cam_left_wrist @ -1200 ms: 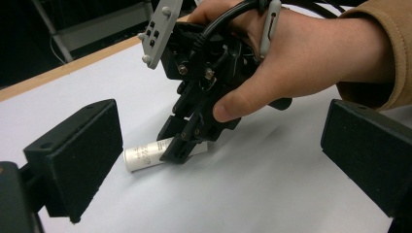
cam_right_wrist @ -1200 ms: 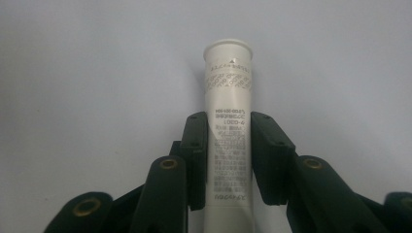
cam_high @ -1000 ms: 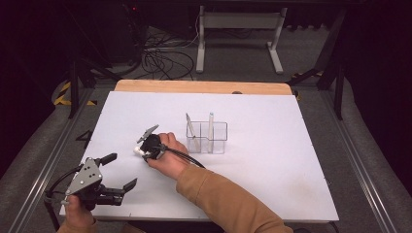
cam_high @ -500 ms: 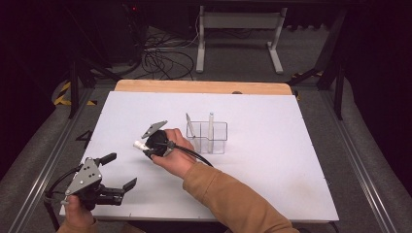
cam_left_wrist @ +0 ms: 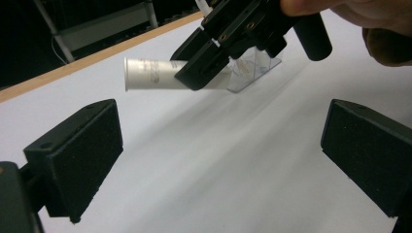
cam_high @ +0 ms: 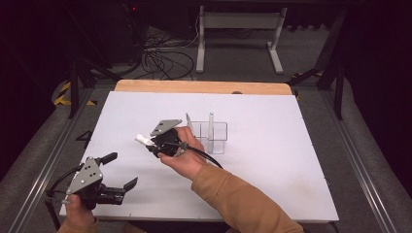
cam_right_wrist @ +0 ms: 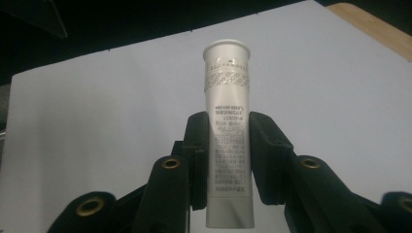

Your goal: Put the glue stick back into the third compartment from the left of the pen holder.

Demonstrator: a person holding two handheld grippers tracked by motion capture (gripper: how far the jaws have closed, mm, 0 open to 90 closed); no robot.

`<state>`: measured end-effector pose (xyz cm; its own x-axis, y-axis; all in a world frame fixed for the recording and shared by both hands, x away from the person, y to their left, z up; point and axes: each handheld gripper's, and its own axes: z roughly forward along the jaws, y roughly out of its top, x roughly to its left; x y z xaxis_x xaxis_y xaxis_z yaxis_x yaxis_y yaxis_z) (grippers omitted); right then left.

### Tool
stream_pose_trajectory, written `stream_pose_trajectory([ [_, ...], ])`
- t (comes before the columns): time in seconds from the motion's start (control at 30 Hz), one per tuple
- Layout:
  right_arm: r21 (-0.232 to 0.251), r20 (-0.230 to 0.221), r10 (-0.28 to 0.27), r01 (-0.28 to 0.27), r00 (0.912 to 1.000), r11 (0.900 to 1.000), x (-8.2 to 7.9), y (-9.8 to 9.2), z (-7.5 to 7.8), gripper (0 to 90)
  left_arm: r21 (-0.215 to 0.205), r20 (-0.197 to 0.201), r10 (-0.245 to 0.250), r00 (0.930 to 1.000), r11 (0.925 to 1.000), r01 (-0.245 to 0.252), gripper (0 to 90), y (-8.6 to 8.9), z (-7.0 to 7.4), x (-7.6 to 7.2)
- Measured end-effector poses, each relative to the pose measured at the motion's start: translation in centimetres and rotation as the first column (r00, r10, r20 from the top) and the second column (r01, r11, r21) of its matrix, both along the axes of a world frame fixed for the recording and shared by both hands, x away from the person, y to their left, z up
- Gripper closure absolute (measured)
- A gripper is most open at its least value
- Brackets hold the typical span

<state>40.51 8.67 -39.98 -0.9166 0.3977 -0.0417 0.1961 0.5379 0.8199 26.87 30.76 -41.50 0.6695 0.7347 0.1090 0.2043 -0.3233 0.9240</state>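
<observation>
Nearest the person, at the front left corner of the white desk [cam_high: 272, 160], the left tongs [cam_high: 122, 171] are held low over the surface with their jaws spread wide and nothing between them; in the left gripper view the two black pads [cam_left_wrist: 82, 150] stand far apart over bare desk.

Farther in, near the middle of the desk, the right tongs [cam_high: 148, 141] are held above the surface by a hand [cam_high: 187, 153] in a tan sleeve [cam_high: 238, 199]. Their jaws are clamped on a white plastic tube [cam_right_wrist: 227, 126], gripped along its lower half. The tube's flanged cap end projects beyond the jaw tips, and printed text runs along its body. In the high view the tube [cam_high: 143, 140] lies roughly level, its free end pointing toward the desk's left side, clear of the surface. The left gripper view shows the same tube [cam_left_wrist: 150, 74] raised off the desk in the black jaws.

Just beyond the right hand stands a clear plastic organiser [cam_high: 216, 138], divided into compartments. One slim white upright item [cam_high: 211, 125] rises from it; which compartment holds it cannot be told. The held tube is outside the organiser, to its left.

Farthest, a wooden strip [cam_high: 204, 87] borders the desk's back edge.
</observation>
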Motion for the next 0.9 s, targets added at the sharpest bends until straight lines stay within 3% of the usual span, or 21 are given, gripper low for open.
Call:
stream_pose_trajectory([
  [0.3,0.081,0.037,-0.018,0.015,0.9991,0.997,-0.5,-2.2,1.2,70.5,0.005,-0.001,0.006,1.0000,1.0000,-0.006,2.4,-0.2,-0.1,0.1],
  [0.9,0.174,0.091,-0.071,0.055,0.9933,0.983,-0.9,-6.2,2.9,70.5,0.006,0.004,0.003,1.0000,1.0000,-0.003,2.4,-0.3,-0.1,0.2],
])
